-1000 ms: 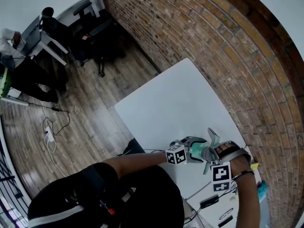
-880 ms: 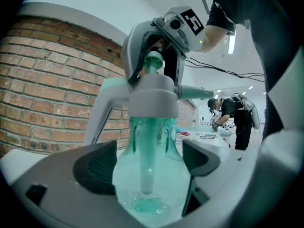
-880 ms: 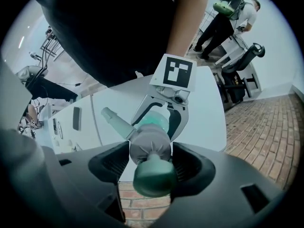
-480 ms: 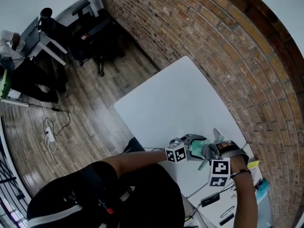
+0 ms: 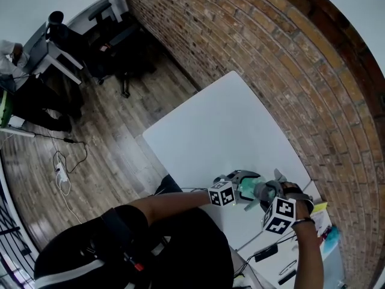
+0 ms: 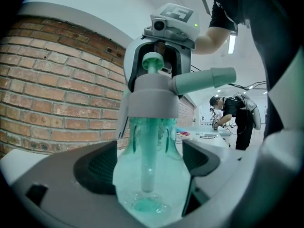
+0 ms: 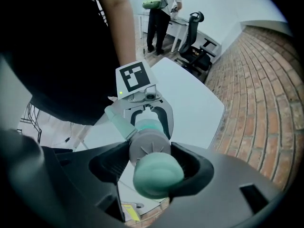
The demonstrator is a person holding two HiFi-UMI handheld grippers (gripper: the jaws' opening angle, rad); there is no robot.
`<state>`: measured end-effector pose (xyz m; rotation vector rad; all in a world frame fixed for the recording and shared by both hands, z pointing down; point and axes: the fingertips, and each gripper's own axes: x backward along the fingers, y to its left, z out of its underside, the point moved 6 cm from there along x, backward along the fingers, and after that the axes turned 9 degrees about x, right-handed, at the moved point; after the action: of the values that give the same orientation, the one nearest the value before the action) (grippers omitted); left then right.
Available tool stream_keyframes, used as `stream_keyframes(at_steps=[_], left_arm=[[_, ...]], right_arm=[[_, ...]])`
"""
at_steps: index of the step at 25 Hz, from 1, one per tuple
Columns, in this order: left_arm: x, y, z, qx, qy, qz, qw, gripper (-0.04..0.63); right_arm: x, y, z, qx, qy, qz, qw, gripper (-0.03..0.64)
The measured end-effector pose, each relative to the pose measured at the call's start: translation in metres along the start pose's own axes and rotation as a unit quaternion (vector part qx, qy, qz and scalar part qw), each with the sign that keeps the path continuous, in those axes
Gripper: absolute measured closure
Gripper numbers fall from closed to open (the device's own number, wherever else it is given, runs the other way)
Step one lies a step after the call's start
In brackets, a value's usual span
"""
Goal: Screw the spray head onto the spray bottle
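A translucent teal spray bottle (image 6: 148, 175) stands upright between the jaws of my left gripper (image 6: 151, 163), which is shut on its body. The grey spray head (image 6: 152, 99) sits on the bottle's neck, nozzle pointing right. My right gripper (image 6: 159, 77) comes down from above and is shut on the spray head's collar. In the right gripper view the spray head (image 7: 149, 148) and its teal top fill the gap of the right gripper (image 7: 151, 160), with the left gripper (image 7: 148, 122) below. From the head view both grippers meet over the white table (image 5: 222, 125) near its front right corner.
A brick wall (image 5: 271, 59) runs along the table's far side. Cables and small items, one yellow (image 5: 320, 209), lie at the lower right. Office chairs (image 5: 114, 35) and a person at a desk (image 5: 12, 53) are far off on the wooden floor.
My right gripper has rolled about the bottle's axis with the spray head in it, and its marker cube has swung round. The left gripper and bottle stay put.
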<state>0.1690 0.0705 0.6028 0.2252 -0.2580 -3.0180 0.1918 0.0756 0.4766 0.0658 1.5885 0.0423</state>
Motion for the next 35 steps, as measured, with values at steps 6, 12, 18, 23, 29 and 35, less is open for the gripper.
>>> stream_keyframes(at_steps=[6, 12, 18, 23, 29, 35], left_arm=[[0.0002, 0.0009, 0.0004, 0.0, -0.003, -0.004, 1.0, 0.167], [0.0, 0.0, -0.0002, 0.001, -0.004, -0.005, 1.0, 0.167], [0.0005, 0.0003, -0.0002, 0.003, -0.006, -0.01, 0.9999, 0.167], [-0.0004, 0.0, 0.0003, 0.004, -0.008, -0.011, 0.9999, 0.169], [0.0003, -0.0008, 0.0002, 0.006, -0.007, -0.012, 0.9999, 0.17], [0.0015, 0.0005, 0.0001, 0.005, -0.008, -0.006, 0.9999, 0.17]], right_arm=[[0.0001, -0.0034, 0.0014, -0.052, -0.004, -0.004, 0.999, 0.345], [0.0005, -0.0041, 0.0022, -0.085, -0.011, -0.004, 0.996, 0.345], [0.0002, -0.0052, 0.0027, -0.107, -0.014, -0.003, 0.994, 0.344], [-0.0004, -0.0061, 0.0043, -0.134, -0.018, -0.003, 0.991, 0.344], [-0.0006, -0.0058, 0.0049, -0.165, -0.024, -0.003, 0.986, 0.344], [0.0007, -0.0069, 0.0047, -0.175, -0.03, 0.002, 0.984, 0.342]])
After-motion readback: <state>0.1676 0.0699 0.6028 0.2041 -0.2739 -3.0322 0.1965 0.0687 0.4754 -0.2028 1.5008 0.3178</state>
